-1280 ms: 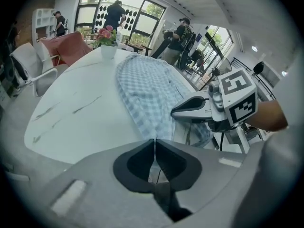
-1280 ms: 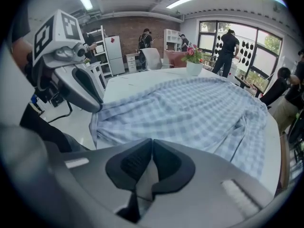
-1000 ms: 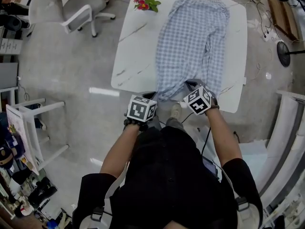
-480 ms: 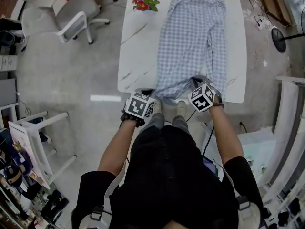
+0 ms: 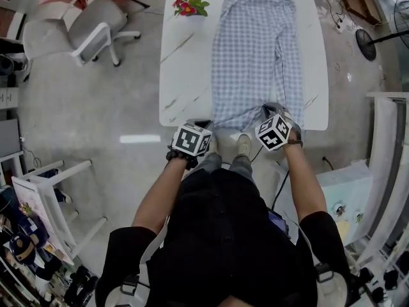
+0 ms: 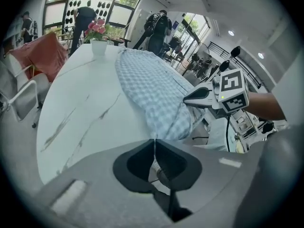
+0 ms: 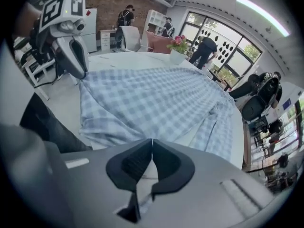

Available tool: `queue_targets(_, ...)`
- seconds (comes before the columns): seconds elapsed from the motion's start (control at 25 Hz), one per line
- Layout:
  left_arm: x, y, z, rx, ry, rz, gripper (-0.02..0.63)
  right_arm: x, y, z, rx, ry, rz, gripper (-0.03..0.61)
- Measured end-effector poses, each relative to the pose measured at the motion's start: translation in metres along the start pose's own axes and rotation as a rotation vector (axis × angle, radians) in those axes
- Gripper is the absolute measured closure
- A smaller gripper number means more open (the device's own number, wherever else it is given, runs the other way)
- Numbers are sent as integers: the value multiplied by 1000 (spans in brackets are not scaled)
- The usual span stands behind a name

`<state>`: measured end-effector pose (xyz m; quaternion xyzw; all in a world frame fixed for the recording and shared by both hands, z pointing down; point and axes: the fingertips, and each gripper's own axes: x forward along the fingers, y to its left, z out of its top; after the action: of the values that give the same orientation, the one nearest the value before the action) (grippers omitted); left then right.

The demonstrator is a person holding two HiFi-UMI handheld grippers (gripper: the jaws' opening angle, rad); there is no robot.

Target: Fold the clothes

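Observation:
Blue-checked trousers (image 5: 255, 50) lie lengthwise on the white marble table (image 5: 185, 62), and their near end reaches the table's front edge. My left gripper (image 5: 208, 128) is at the near left corner of that end. Its jaws are shut (image 6: 154, 140) on the cloth's edge, and in the right gripper view the trousers (image 7: 161, 103) rise to the left gripper's tip (image 7: 80, 76). My right gripper (image 5: 278, 112) is at the near right corner. It is shut (image 7: 152, 140), with checked cloth showing in the gap below its pads.
A vase of flowers (image 5: 190, 5) stands on the table's far left corner. A grey office chair (image 5: 83, 31) is left of the table, a white rack (image 5: 57, 190) at the near left, a fan stand (image 5: 367, 43) on the right. People stand by the far windows.
My left gripper has edged a little closer to the table's front edge and rolled. The right gripper has tilted but stayed in place. Both stay shut at the trousers' near end.

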<state>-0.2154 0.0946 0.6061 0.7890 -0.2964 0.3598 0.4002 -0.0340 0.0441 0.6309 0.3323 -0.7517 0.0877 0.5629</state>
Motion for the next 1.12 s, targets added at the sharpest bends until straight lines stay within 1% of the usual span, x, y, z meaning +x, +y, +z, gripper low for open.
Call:
queue_targets(0.08, 2, -3, -2, 24, 5, -3, 594, -2, -2, -2, 31, -7, -9, 569)
queue_targets(0.24, 5, -11, -5, 44, 5, -31, 592, -1, -4, -10, -33, 29, -35, 569)
queue_targets(0.32, 7, -13, -5, 33, 4, -44, 592, -3, -6, -13, -27, 36, -34, 567)
queue_targets(0.36, 8, -14, -6, 28, 9, -45, 591, -5, -7, -13, 7, 26, -26, 563)
queue_targets(0.44, 11, -12, -10, 31, 32, -41, 582, -14, -8, -10, 115, -17, 0, 521)
queue_targets(0.52, 10, -9, -16, 42, 53, -31, 552, -26, -8, -5, 221, -76, 22, 495)
queue_targets(0.6, 6, -4, -18, 40, 50, -21, 533, -36, -5, 3, 304, -131, 44, 491)
queue_targets(0.68, -1, 0, -15, 30, 32, -1, 522, -40, 2, 9, 354, -163, 70, 489)
queue_targets(0.8, -7, -1, 1, 53, -14, 9, 522, -39, 17, 13, 370, -173, 93, 485)
queue_targets(0.96, -2, -11, 33, 153, -64, -11, 523, -33, 33, 23, 355, -178, 122, 462)
queue_targets(1.04, 7, -19, 41, 193, -56, -32, 523, -31, 40, 27, 345, -174, 141, 462)
queue_targets(1.12, 16, -21, 42, 215, -25, -38, 523, -27, 46, 25, 336, -158, 160, 462)
